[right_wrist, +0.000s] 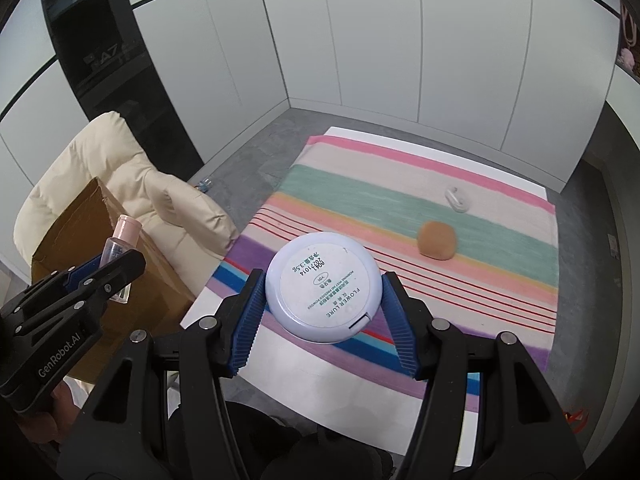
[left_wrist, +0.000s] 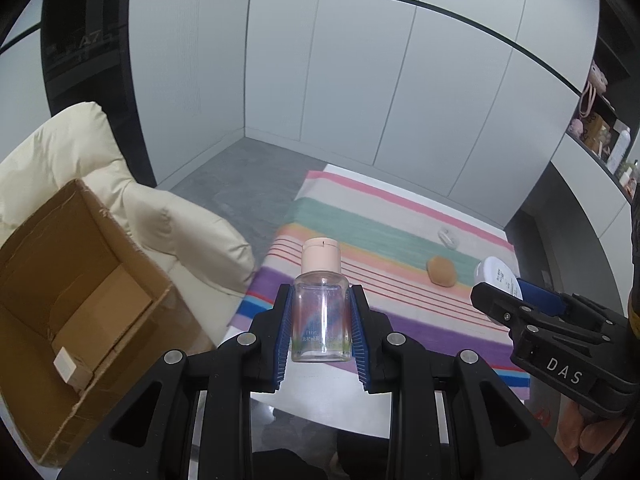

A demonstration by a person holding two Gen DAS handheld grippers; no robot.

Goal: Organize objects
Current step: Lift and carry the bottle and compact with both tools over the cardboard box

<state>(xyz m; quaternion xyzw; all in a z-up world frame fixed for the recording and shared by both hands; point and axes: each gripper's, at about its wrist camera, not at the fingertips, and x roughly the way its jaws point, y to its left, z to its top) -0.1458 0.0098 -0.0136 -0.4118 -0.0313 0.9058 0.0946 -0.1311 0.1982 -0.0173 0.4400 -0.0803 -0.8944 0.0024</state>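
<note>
The small clear plastic bottle with a pale pink cap [left_wrist: 322,300] is clamped upright in the left gripper [left_wrist: 322,320], off the striped cloth's near left corner and close to the open brown cardboard box [left_wrist: 80,280] on the cream padded chair [left_wrist: 168,216]. The round pale-blue powder compact [right_wrist: 323,285] sits pinched between the right gripper's [right_wrist: 323,312] blue pads, above the cloth's near edge. Left on the striped cloth [right_wrist: 400,176], toward its far right, are a tan rounded sponge [right_wrist: 437,239] and a small clear item [right_wrist: 457,198], possibly a clip. The box holds some packaging already; judging by this, two items are in transit and two remain.
</note>
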